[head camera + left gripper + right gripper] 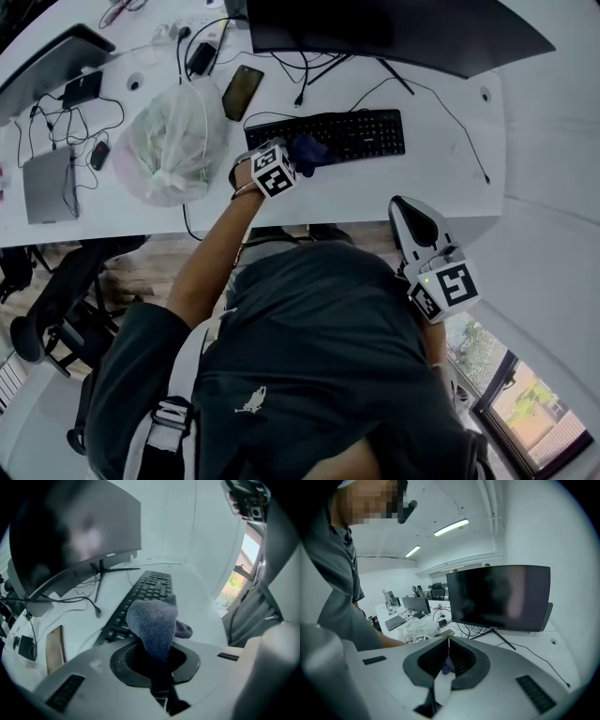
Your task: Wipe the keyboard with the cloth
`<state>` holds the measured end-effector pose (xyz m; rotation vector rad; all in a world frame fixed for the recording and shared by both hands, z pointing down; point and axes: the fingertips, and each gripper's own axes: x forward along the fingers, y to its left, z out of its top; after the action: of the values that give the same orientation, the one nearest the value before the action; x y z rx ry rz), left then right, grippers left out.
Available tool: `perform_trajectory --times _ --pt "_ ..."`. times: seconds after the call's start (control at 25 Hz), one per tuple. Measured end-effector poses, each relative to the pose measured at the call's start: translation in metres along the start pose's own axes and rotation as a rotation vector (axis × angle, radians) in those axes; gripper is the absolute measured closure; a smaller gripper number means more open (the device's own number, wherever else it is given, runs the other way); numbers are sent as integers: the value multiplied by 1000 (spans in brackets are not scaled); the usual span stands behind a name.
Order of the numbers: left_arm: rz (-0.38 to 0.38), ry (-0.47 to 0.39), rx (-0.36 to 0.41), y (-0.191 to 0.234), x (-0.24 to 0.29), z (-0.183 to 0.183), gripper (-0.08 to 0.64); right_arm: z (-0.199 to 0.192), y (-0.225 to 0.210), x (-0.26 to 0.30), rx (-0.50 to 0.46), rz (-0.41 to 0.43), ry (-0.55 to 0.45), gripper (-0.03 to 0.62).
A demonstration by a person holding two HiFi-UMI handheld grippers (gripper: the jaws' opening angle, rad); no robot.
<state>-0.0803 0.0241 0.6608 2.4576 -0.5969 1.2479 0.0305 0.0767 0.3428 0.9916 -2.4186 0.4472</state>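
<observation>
- Closest in, the right gripper [449,645] hangs over the near edge of the white desk [450,178], off to the right, with its jaws pressed together and nothing between them.
- It sits well apart from the keyboard [147,588]; its own view looks across the desk towards the dark monitor [499,597].
- A step further out, the person's left arm reaches over the desk edge, and the left gripper [295,159] is down at the keyboard's left end.
- There's the grip: its jaws are clamped on the blue-grey cloth [154,623], which bunches up out of the claw and folds over forward.
- In the head view the cloth lies right on the left end of the black keyboard, covering the keys there; the rest of the keyboard runs bare to the right.
- Left of the keyboard sits a knotted clear plastic bag [173,141], and just beyond it a phone [243,91] lies flat on the desk.
- Further left, a closed grey laptop [49,183] rests among loose cables.
- At the back, the monitor stands on its thin legs behind the keyboard, screen dark.
</observation>
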Motion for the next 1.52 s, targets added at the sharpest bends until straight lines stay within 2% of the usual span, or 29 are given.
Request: perform_trajectory --times 0.12,0.2,0.36,0.4,0.48,0.56,0.64,0.72,0.8,0.96,1.0,1.08,1.16,1.28,1.36,1.44,1.52 --pt "-115 22 9 -64 3 -10 531 -1 -12 -3 16 -17 3 583" --pt "-114 7 46 -72 7 -2 531 -3 -14 -2 13 -16 13 583" --pt "57 -73 55 11 1 40 531 -2 -14 -2 -4 -6 23 583" --pt "80 -67 49 32 2 45 531 -3 -15 -2 -1 -6 24 583" --pt "77 -30 27 52 10 42 531 -5 -16 -3 2 -6 33 583" --pt "41 -20 -6 37 14 33 531 -7 -18 -4 -1 -8 42 583" --pt "-13 -17 -17 -3 12 23 531 -6 -24 -5 7 -15 36 583" --pt "-76 -13 -2 -46 14 18 531 -6 -31 -6 24 -24 34 583" --pt "-82 -25 26 -59 17 22 531 -7 -34 -6 25 -22 37 583" --pt "63 -90 48 16 4 61 531 -6 -35 -4 15 -10 39 583" --pt "79 -82 43 36 3 65 531 -5 -35 -4 15 -8 38 583" --pt "59 -24 47 49 8 59 531 -5 -35 -3 10 -5 38 583" --pt "-4 26 59 21 15 43 531 -5 -35 -3 6 -4 41 583" --pt "-101 49 68 -52 21 17 531 -4 -43 -3 19 -11 40 583" --pt "-151 58 62 -80 23 9 531 -5 -45 -3 26 -11 42 583" --pt "-113 33 69 -69 20 16 531 -6 -42 0 23 -1 50 583" --pt "-7 -13 76 -24 9 35 531 -6 -38 3 15 13 58 583"
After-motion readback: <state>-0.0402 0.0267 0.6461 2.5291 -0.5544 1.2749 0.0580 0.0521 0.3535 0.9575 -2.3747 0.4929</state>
